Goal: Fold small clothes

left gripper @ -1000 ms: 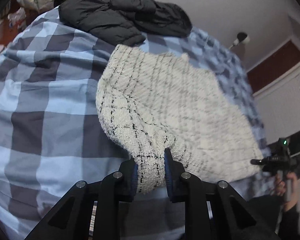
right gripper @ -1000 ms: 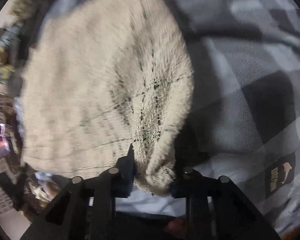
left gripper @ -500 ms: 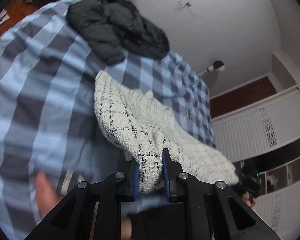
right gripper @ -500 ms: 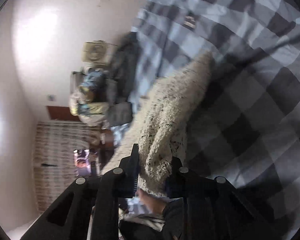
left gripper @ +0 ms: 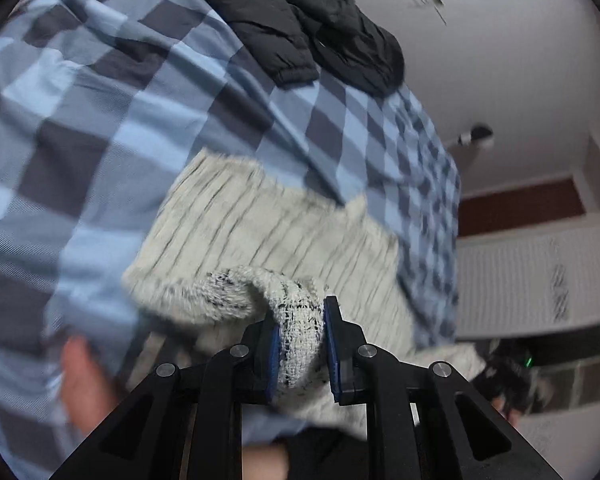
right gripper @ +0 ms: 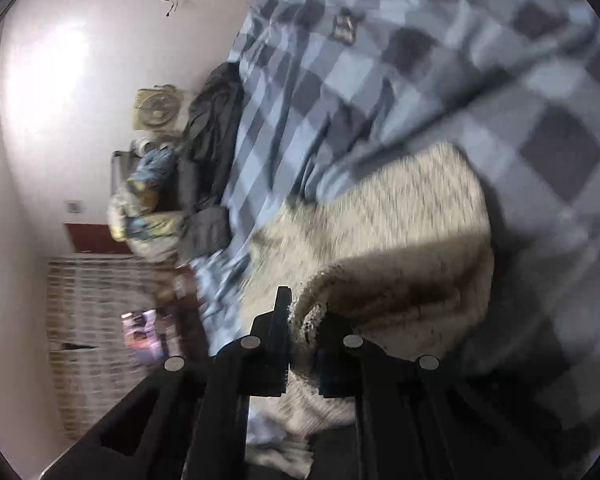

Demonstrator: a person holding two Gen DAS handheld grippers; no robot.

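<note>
A cream knit garment with thin black lines (left gripper: 284, 236) lies partly on a blue and grey checked bedspread (left gripper: 100, 92). My left gripper (left gripper: 300, 320) is shut on one corner of it, which curls back over the spread part. My right gripper (right gripper: 306, 316) is shut on another corner of the same garment (right gripper: 400, 216), also turned back toward me. The right gripper shows as a dark blurred shape at the lower right of the left wrist view (left gripper: 508, 376). Both views are motion-blurred.
A black puffer jacket (left gripper: 300, 20) lies at the far end of the bed. A heap of clothes and a fan (right gripper: 156, 108) stand by the wall. A bare foot (left gripper: 84, 384) shows at the bed's near edge.
Both grippers have carried their corners forward and down over the bed. The garment, hanging stretched between them before, now lies spread on the bedspread with the held edge doubling back.
</note>
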